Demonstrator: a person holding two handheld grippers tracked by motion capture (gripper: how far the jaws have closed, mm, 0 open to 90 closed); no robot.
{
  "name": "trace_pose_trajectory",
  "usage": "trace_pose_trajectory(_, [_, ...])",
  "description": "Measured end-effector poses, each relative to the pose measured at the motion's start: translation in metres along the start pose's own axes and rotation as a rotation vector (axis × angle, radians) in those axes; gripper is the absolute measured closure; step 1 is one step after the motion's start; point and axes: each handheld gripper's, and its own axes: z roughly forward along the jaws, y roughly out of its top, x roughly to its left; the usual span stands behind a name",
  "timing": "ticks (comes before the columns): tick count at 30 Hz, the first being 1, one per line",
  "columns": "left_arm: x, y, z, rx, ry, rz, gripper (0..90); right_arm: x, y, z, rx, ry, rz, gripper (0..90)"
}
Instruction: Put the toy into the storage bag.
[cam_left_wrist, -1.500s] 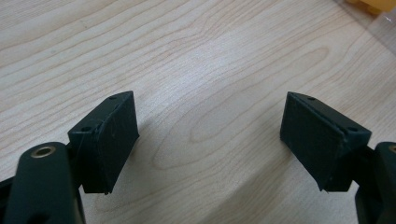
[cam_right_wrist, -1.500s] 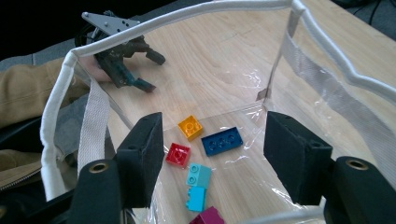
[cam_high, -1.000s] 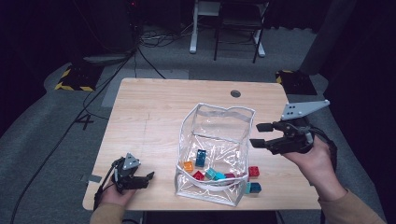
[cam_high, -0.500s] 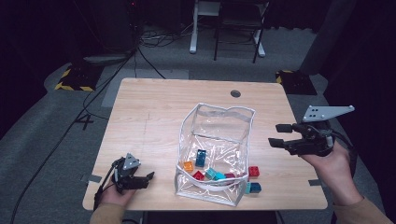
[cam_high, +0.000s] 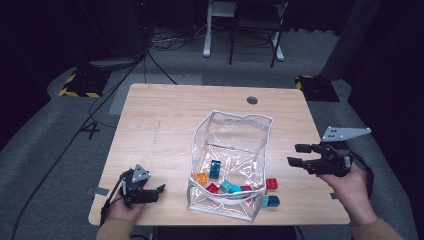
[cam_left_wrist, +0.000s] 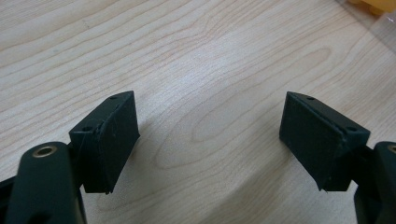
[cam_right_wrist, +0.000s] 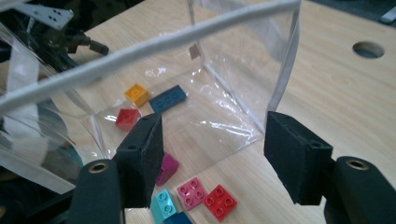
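1. Blocks going into the clear bag (cam_high: 235, 150) looks to be the job, and I judge I'm on the approach to a pick-up: the right tongs (cam_high: 296, 154) are empty and aimed at the loose pieces by the bag's right side

2. Bag sits at the middle of the desk (cam_high: 165, 125), mouth towards me, with an orange block (cam_high: 201, 177), a dark blue block (cam_high: 215, 169) and a few others inside it

3. Outside, a red block (cam_high: 272, 183) lies just beside the bag's right wall, and a teal block (cam_high: 271, 201) sits nearer the desk's front edge; in the right gripper view the red block (cam_right_wrist: 219, 201) and a pink block (cam_right_wrist: 191, 192) lie low between my jaws

4. Right tongs are spread wide, nothing between the pads; the hand holds them roughly level, off the desk's right edge, pointing left at the bag

5. Next move, as I read it: drop lower, tip the jaws down over the red block, straddle it, then close without snagging the bag's wall

6. Left tongs (cam_high: 159, 189) rest low at the desk's front left corner, spread open over bare wood, well apart from the bag
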Motion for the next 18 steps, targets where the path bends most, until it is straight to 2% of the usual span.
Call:
trace_pose_trajectory(10, [0.000, 0.000, 0.000, 0.000, 0.000, 0.000, 20.0, -0.009, -0.039, 0.030, 0.045, -0.015, 0.039, 38.6])
trace_pose_trajectory(18, [0.000, 0.000, 0.000, 0.000, 0.000, 0.000, 20.0, -0.016, -0.067, 0.049, 0.043, -0.013, 0.066, 38.7])
